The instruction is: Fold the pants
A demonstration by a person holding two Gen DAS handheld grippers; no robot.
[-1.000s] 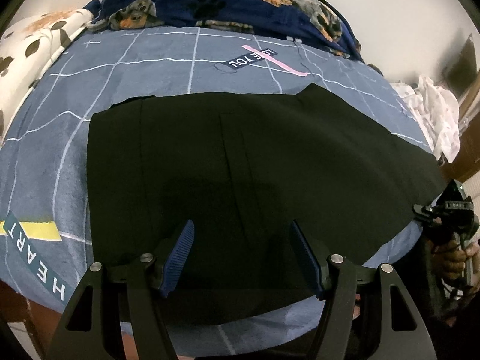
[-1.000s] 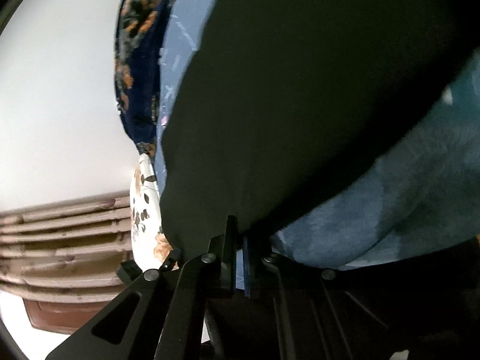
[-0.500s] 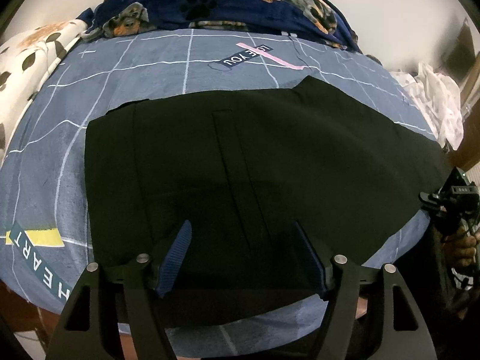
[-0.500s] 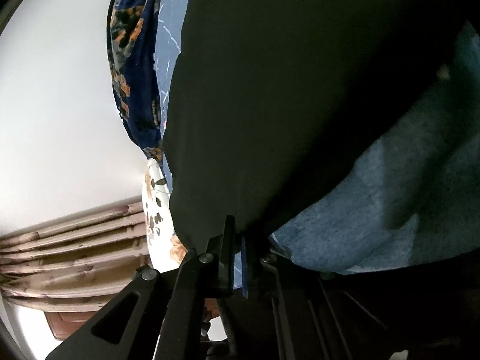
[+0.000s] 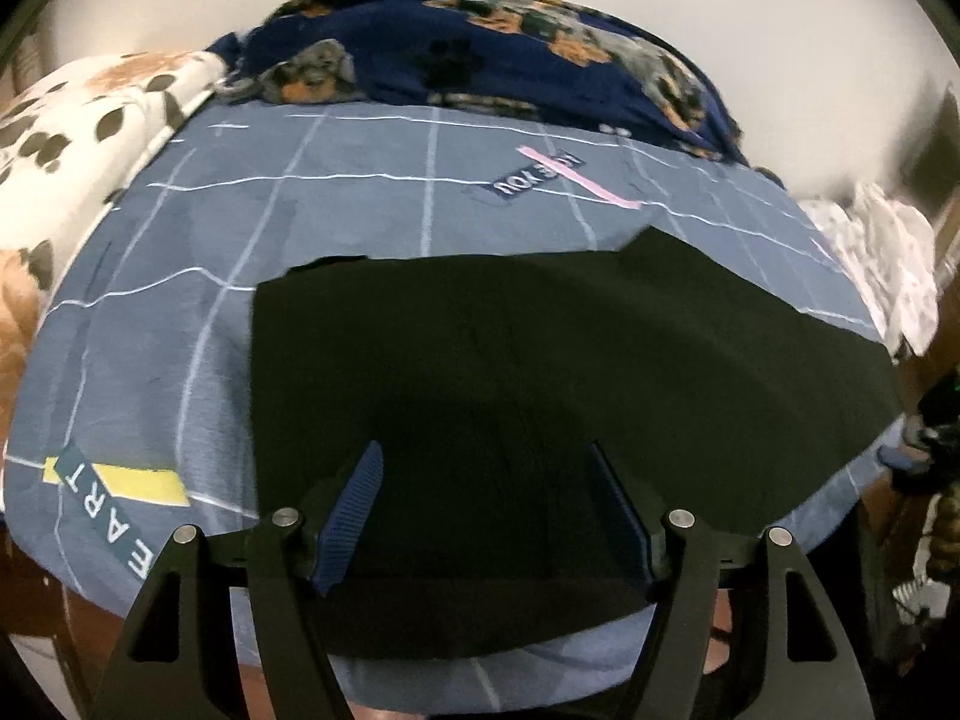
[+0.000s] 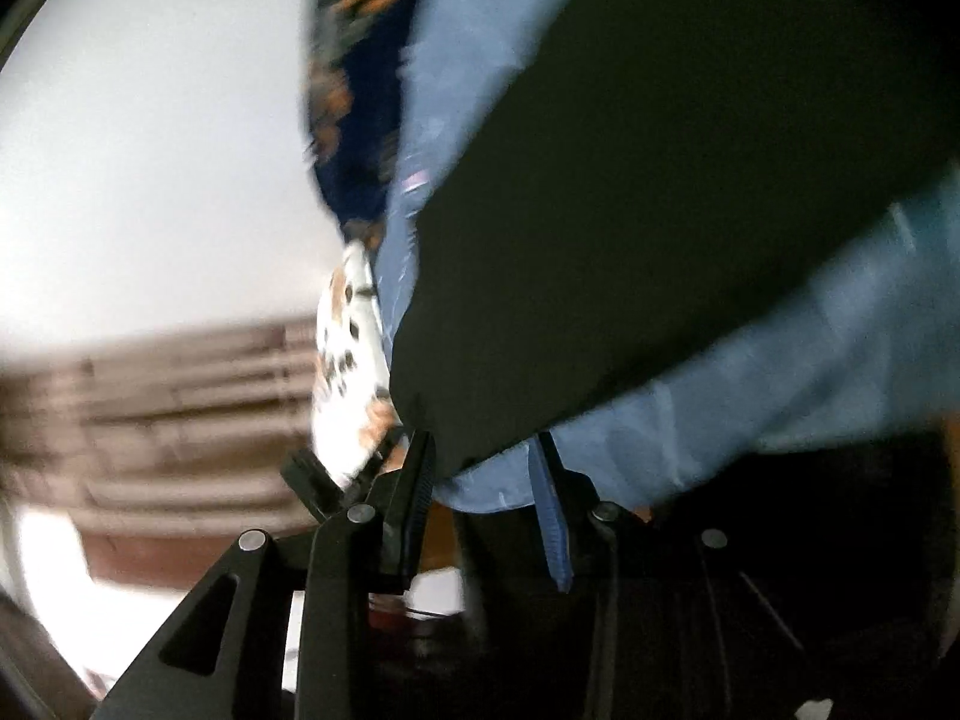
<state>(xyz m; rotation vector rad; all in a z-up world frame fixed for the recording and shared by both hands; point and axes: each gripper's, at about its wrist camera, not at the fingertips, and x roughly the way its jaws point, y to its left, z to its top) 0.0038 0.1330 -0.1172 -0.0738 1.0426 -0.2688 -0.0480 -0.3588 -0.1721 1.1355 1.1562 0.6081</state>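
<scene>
Right gripper (image 6: 483, 462): jaws just opening, apart at pants' corner, pads clear of cloth.
Left gripper (image 5: 486, 516): spread wide above pants' near edge, gripping nothing.
Black pants (image 5: 540, 396): flat on blue bedsheet (image 5: 360, 198).
Behind: dog-print blanket (image 5: 480, 54).

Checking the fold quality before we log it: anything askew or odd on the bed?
Mostly tidy. The black pants lie flat on the blue bedsheet, but the far edge has a raised corner on the right, so the outline is not square. The near edge overhangs the bed's front.
</scene>
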